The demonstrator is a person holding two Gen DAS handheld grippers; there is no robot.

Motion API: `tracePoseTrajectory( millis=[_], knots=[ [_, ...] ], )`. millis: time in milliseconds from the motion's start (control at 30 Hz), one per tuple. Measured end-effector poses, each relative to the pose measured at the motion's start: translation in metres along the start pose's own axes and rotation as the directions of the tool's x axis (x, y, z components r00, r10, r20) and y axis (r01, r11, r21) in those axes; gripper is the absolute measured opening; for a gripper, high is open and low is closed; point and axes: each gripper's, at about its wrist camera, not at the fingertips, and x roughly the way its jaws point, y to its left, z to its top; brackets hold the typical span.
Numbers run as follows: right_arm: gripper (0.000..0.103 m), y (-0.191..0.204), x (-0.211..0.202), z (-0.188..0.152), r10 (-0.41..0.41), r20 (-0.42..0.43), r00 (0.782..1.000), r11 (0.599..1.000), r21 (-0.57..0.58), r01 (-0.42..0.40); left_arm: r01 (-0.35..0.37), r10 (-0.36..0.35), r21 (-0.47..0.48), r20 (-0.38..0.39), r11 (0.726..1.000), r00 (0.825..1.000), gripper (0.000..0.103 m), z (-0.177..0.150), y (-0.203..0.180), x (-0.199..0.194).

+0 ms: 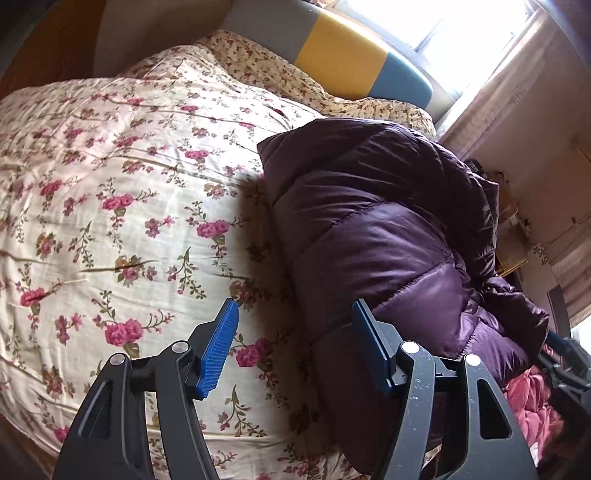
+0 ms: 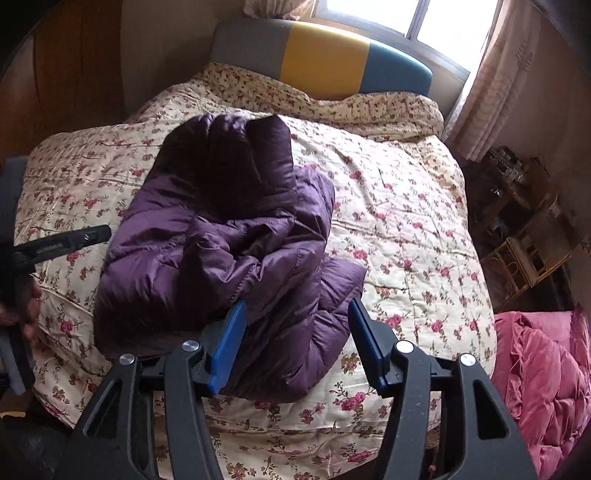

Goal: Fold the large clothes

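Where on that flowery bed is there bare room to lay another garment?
The floral quilt lies bare between the purple puffer jacket and the bed's window-side edge, and also beside the jacket in the left wrist view. Near the foot it is crowded: jacket, both hand-held grippers, pink blanket.

The bed is being covered by a cream quilt (image 2: 406, 221) printed with pink roses and green sprigs. A second floral cover (image 2: 332, 99), in a finer brownish print, is being bunched along the head end. The headboard (image 2: 325, 59) is being shown in grey, yellow and blue padded panels. Strong daylight is being let in through a window (image 2: 369, 11) behind it, and the window is being framed by a pale patterned curtain (image 2: 484, 92). A pink quilted blanket (image 2: 546, 376) is being heaped beside the bed. Rattan shelving (image 2: 517, 236) is being crowded with small, indistinct items against the wall.
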Motion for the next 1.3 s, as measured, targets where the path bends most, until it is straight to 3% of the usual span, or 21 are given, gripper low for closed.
tracePoseTrajectory(
  millis=[367,433,500,600,800,1133,1300],
  knots=[
    [0.060,0.030,-0.006,0.019,0.041,0.011,0.999,0.994,-0.101,-0.039,0.023,-0.023,0.002,0.019,1.000,1.000,0.064,0.005,0.005,-0.004],
    [0.056,0.037,0.007,0.018,0.041,-0.022,0.999,0.992,-0.119,-0.044,0.033,-0.033,0.005,0.018,0.999,0.999,0.063,0.006,0.005,-0.004],
    [0.036,0.040,0.020,0.015,0.047,-0.056,0.997,0.990,-0.127,-0.054,0.044,-0.044,0.009,0.019,0.999,0.999,0.064,0.006,0.005,-0.005],
    [0.024,0.043,0.030,0.010,0.049,-0.079,0.996,0.989,-0.135,-0.059,0.077,-0.077,0.013,0.025,0.997,0.997,0.063,0.005,0.002,-0.006],
    [0.019,0.037,0.045,-0.005,0.064,-0.112,0.992,0.993,-0.094,-0.074,0.132,-0.132,0.021,0.031,0.991,0.991,0.059,-0.003,-0.011,-0.011],
    [0.015,0.034,0.067,-0.026,0.074,-0.148,0.986,0.996,-0.030,-0.079,0.078,-0.078,0.030,-0.004,0.997,0.997,0.054,-0.021,-0.036,0.006],
    [0.014,0.030,0.080,-0.039,0.081,-0.135,0.987,0.993,0.092,-0.069,0.005,-0.005,0.027,0.023,1.000,1.000,0.054,-0.030,-0.048,0.014]
  ],
)
